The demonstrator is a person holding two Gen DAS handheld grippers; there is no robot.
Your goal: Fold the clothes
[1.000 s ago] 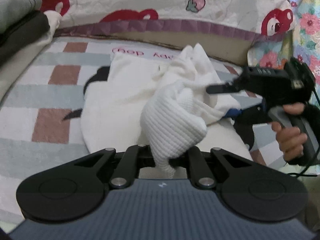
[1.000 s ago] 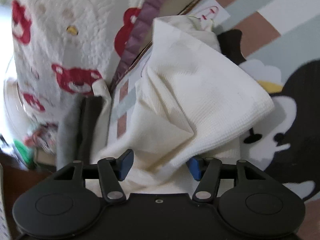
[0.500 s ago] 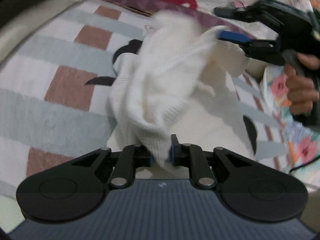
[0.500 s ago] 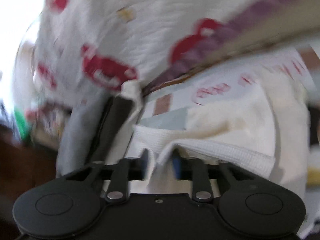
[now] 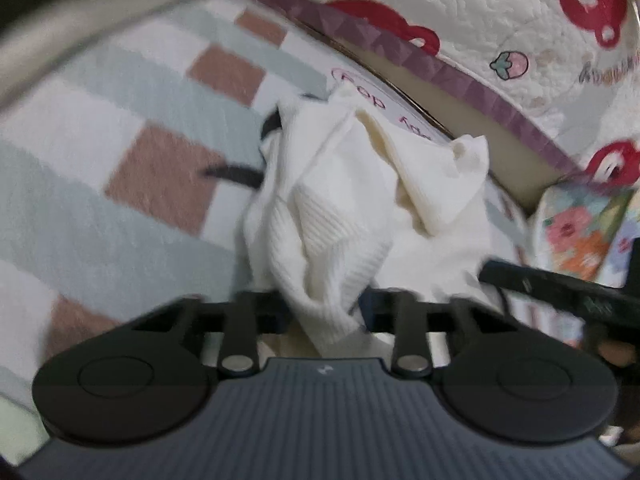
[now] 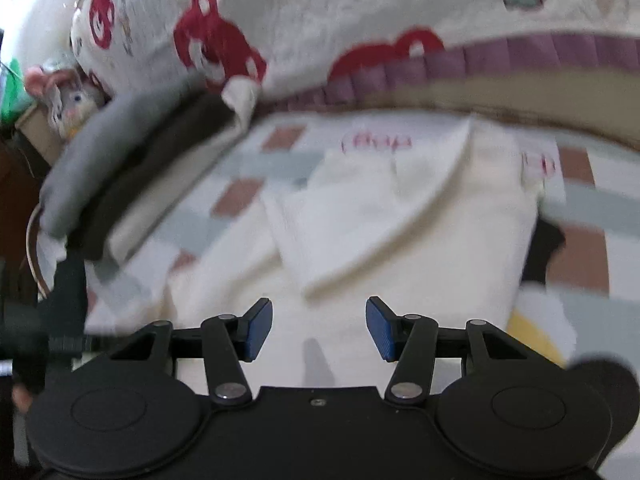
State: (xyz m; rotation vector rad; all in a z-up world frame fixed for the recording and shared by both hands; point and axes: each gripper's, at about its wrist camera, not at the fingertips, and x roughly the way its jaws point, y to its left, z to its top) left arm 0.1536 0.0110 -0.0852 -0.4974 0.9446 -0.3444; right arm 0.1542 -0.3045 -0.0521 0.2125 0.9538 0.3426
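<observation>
While our left gripper (image 5: 324, 312) pinches the white garment (image 5: 360, 200) at lower centre, our right gripper (image 6: 319, 330) gapes empty above the checked blanket (image 6: 240, 196).

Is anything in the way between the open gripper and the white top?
No. The right gripper hangs open just over the white top, with only air between. The left gripper already pinches a fold.

Soft, even indoor light in both views; no glare. Motion blur smears the checked blanket (image 5: 120, 184) left of the left hand-held gripper (image 5: 324, 316), and the white garment (image 6: 400, 220) ahead of the right hand-held gripper (image 6: 319, 328). Fisheye bending curves the edges; corners go dark. Overexposed patch upper left, right view.
</observation>
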